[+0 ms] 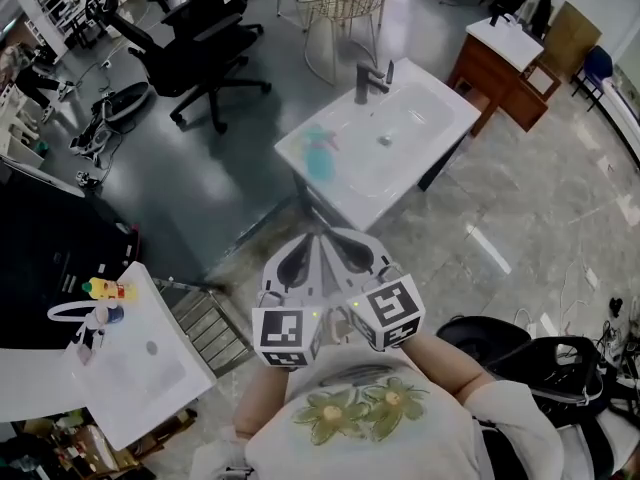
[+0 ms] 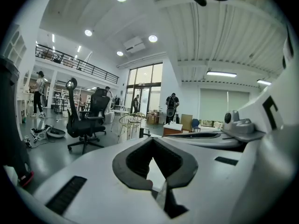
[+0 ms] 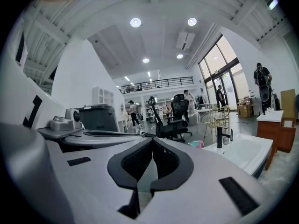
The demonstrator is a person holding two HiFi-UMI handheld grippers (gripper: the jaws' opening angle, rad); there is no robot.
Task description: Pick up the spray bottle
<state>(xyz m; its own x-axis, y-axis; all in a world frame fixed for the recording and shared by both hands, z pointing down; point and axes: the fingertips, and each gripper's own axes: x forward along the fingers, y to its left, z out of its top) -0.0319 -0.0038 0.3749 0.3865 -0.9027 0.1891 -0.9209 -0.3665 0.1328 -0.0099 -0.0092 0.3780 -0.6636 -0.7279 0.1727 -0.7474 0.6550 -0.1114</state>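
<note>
A large open hall, likely a test lab or studio: white ceramic washbasin units [image 1: 445,103] stand loose on a glossy grey floor [image 1: 190,198], with black swivel office chairs [image 1: 200,43] far left and a railed mezzanine [image 2: 70,59] beyond.

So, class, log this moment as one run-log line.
stage: pre-grasp | left gripper: shut, empty | right gripper: shut, empty | spray bottle: on sink, untouched

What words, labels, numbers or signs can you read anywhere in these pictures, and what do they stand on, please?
No word or number can be read in any view.
Left cube: a black-and-white square pattern, no letters.
Right cube: the same kind of pattern, no letters.
Spray bottle on the sink: blurred, no label legible.
Yellow bottle: too small to read.
</note>
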